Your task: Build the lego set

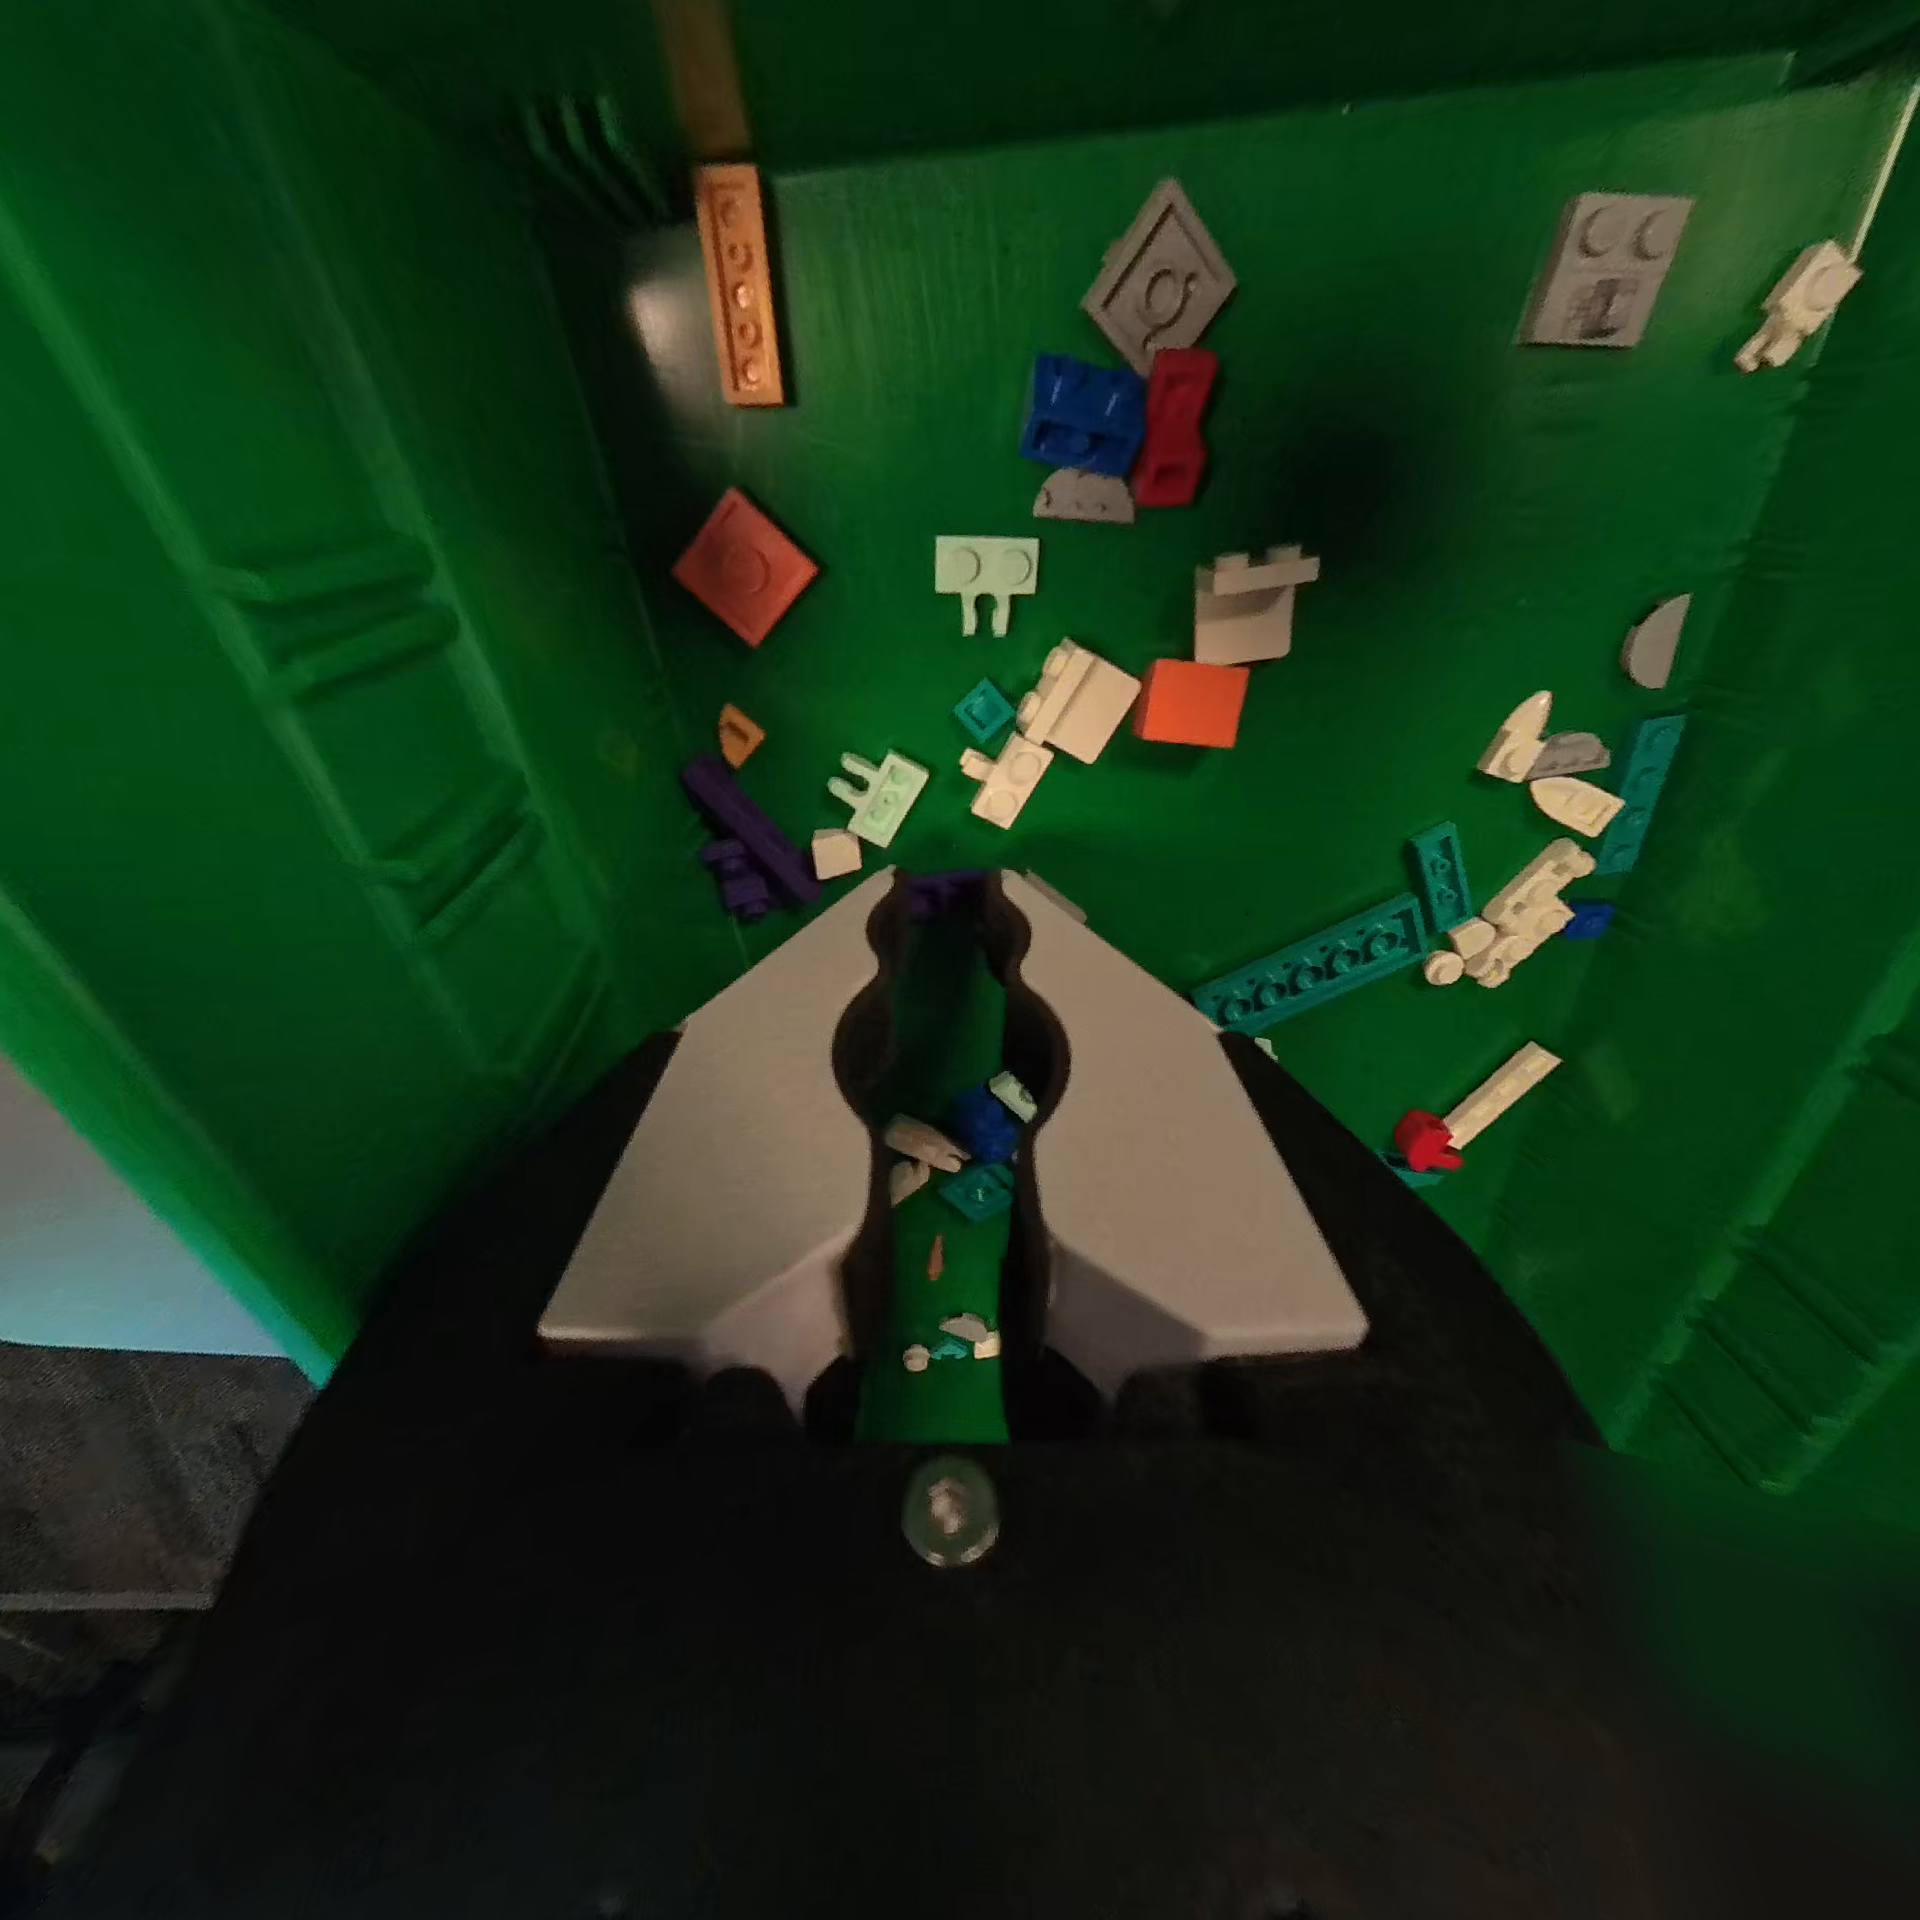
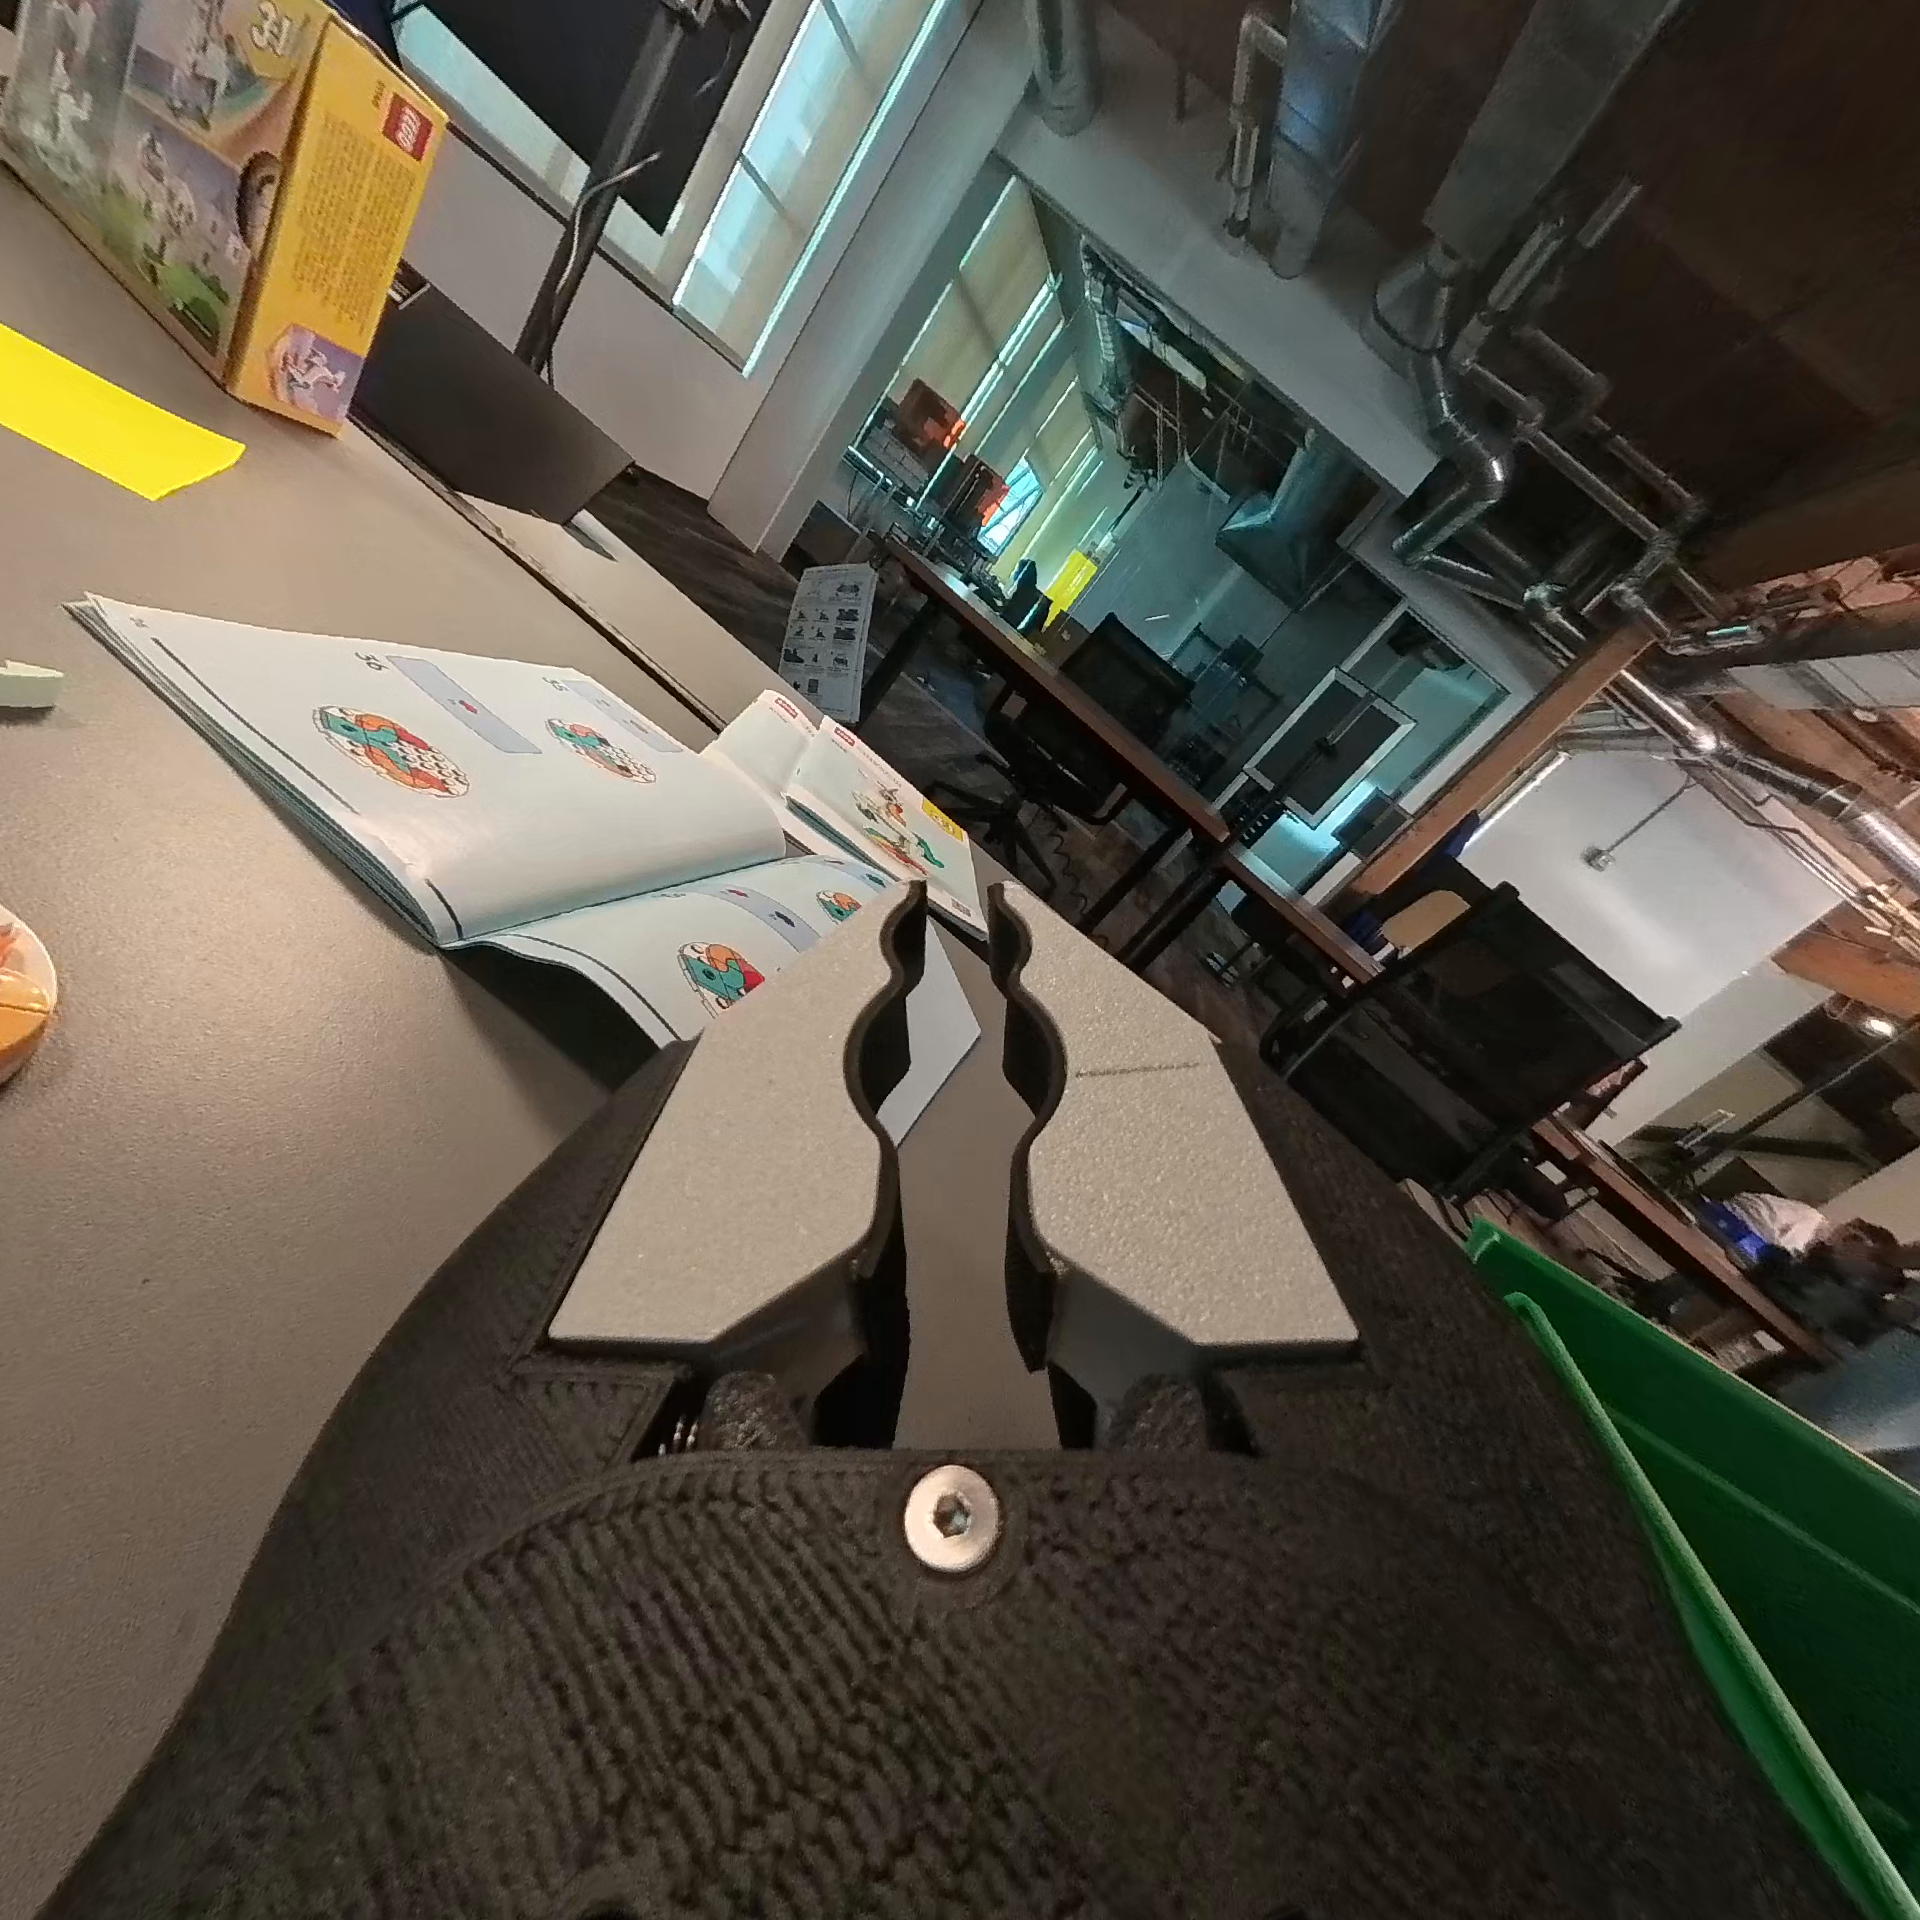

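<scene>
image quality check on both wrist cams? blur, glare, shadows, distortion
Left wrist view: dim, soft motion blur on the loose bricks, dark shadow patch on the green bin floor, glare spot beside the orange plate, fisheye bends the bin walls. Right wrist view: sharp on the right gripper, bright windows, horizon steeply tilted.

An open-plan workshop office: exposed ceiling ducts (image 2: 1475, 468), long desks (image 2: 1091, 717), large windows (image 2: 790, 197).

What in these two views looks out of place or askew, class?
Nothing is damaged or spilled. The loose lego pieces lie scattered unsorted in the green bin, as expected mid-build. The only oddity: the right tool is tilted, so the table and open instruction booklet appear slanted.
</scene>
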